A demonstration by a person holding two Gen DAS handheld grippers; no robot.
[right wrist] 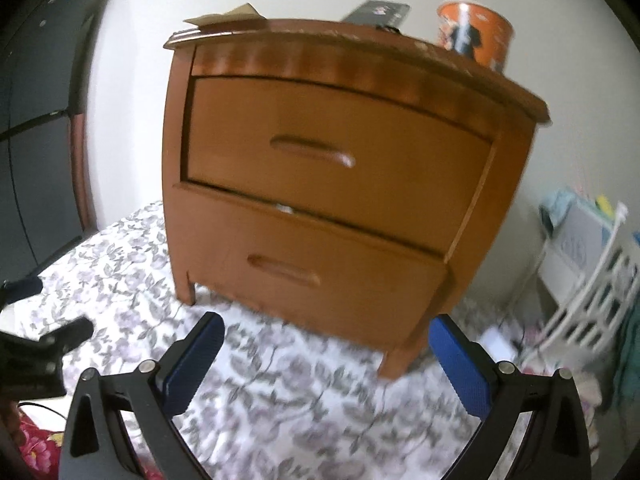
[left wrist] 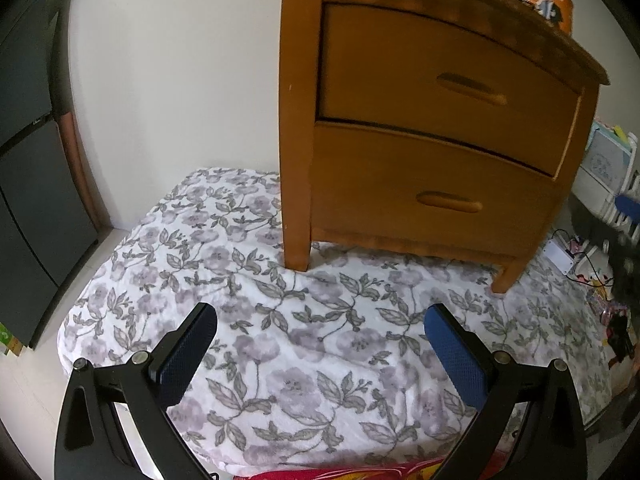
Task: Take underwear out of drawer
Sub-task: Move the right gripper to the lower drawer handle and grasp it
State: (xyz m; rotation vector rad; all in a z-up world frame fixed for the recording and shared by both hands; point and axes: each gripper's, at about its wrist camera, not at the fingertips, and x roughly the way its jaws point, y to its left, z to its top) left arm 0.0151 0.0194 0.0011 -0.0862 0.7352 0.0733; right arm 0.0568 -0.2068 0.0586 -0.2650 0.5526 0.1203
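Note:
A brown wooden nightstand (left wrist: 432,128) (right wrist: 332,184) stands on a floral cloth, with two drawers, both pushed in. The upper drawer (right wrist: 336,152) has a carved handle (right wrist: 312,151); the lower drawer (right wrist: 304,276) has its own handle (right wrist: 283,266). A thin gap above the lower drawer shows a pale scrap (right wrist: 285,209). No underwear is clearly visible. My left gripper (left wrist: 320,316) hangs open over the cloth, in front of the nightstand's left leg. My right gripper (right wrist: 326,326) is open too, below the lower drawer, empty. The left gripper's black body (right wrist: 44,348) shows at the right wrist view's left edge.
The white cloth with grey-purple flowers (left wrist: 304,344) covers the floor. An orange tin (right wrist: 476,32) and a dark card (right wrist: 378,14) sit on the nightstand top. A dark cabinet (left wrist: 28,160) stands left. A white rack (right wrist: 592,280) and cables (left wrist: 580,264) lie right.

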